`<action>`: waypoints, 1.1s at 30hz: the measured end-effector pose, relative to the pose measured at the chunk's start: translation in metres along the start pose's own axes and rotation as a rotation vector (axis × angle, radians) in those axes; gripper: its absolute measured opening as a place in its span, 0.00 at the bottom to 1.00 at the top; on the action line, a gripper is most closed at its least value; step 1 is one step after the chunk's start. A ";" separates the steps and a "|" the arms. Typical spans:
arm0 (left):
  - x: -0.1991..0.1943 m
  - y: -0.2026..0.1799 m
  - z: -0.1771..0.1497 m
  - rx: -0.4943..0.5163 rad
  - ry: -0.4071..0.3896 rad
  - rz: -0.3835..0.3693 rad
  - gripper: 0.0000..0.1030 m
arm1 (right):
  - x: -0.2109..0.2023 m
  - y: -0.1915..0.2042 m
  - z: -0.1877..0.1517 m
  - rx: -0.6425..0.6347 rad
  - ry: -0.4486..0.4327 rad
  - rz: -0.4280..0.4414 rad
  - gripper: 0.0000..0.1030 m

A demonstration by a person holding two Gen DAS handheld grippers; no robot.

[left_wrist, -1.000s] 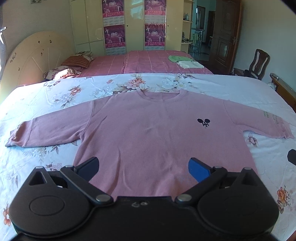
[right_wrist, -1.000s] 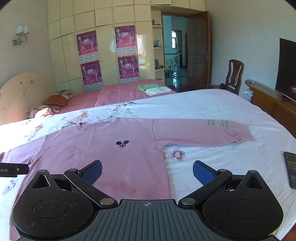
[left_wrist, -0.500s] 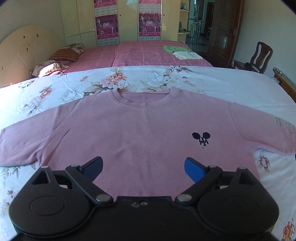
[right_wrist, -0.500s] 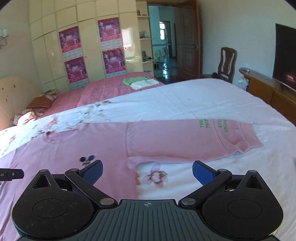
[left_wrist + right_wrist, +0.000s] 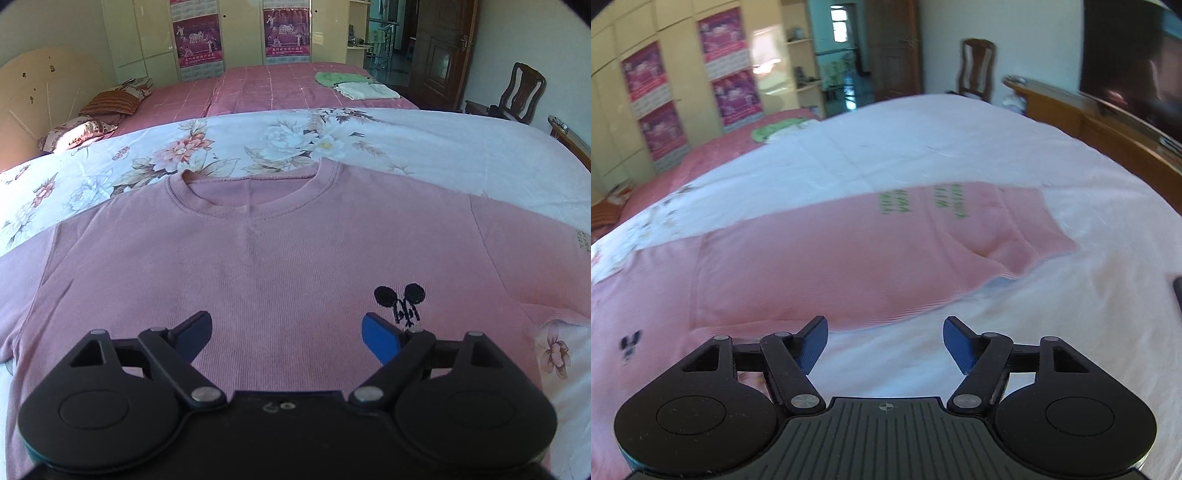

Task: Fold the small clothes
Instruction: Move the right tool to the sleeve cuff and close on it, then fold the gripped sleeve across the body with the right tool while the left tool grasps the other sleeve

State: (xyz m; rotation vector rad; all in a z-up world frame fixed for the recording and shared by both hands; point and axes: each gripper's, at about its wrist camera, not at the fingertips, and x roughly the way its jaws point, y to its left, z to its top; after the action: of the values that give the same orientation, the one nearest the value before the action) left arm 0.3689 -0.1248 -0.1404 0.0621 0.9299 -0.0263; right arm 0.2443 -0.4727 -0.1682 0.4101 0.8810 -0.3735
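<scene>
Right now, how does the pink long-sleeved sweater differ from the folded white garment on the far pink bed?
The pink long-sleeved sweater lies spread flat on the floral sheet, close by; the folded white garment sits compact on the far pink bed. The sweater has a black mouse emblem; the white one looks plain. Neither is gripped.

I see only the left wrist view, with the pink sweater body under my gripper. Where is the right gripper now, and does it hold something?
Observer: The right gripper is near the pink sweater's right sleeve, by its lower edge. Its jaws are closing, with nothing between them yet.
Operator: How does that sleeve lie?
Observer: It lies spread out on the white bed cover, with green letters near the cuff.
Operator: Is anything else near the sleeve?
Observer: A dark flat object lies on the cover at the right edge of that view; I cannot tell what it is.
</scene>
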 end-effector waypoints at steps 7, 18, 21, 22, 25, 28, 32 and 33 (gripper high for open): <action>0.016 -0.014 0.006 0.052 0.019 -0.008 0.77 | 0.025 -0.051 0.015 0.151 0.019 -0.063 0.67; 0.023 -0.008 0.014 0.055 0.029 0.021 0.77 | 0.052 -0.081 0.051 0.227 -0.045 -0.117 0.64; 0.024 -0.006 0.013 0.058 0.017 0.002 0.75 | 0.051 -0.074 0.052 0.179 -0.063 -0.144 0.27; 0.024 -0.005 0.013 0.056 0.020 0.002 0.75 | 0.049 -0.075 0.052 0.185 -0.070 -0.129 0.17; 0.026 -0.003 0.015 0.052 0.030 -0.006 0.70 | 0.044 -0.068 0.054 0.176 -0.108 -0.112 0.12; 0.027 0.002 0.017 0.051 0.036 -0.017 0.61 | 0.030 -0.048 0.059 0.134 -0.155 -0.058 0.11; 0.024 0.014 0.020 0.036 0.018 -0.025 0.60 | 0.011 0.008 0.068 0.009 -0.211 0.061 0.11; 0.022 0.018 0.020 0.027 0.012 -0.022 0.60 | 0.006 0.030 0.067 -0.028 -0.222 0.110 0.11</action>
State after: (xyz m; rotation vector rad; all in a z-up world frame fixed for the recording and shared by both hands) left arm 0.3990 -0.1077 -0.1451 0.0770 0.9422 -0.0587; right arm 0.3065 -0.4808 -0.1292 0.3817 0.6440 -0.2982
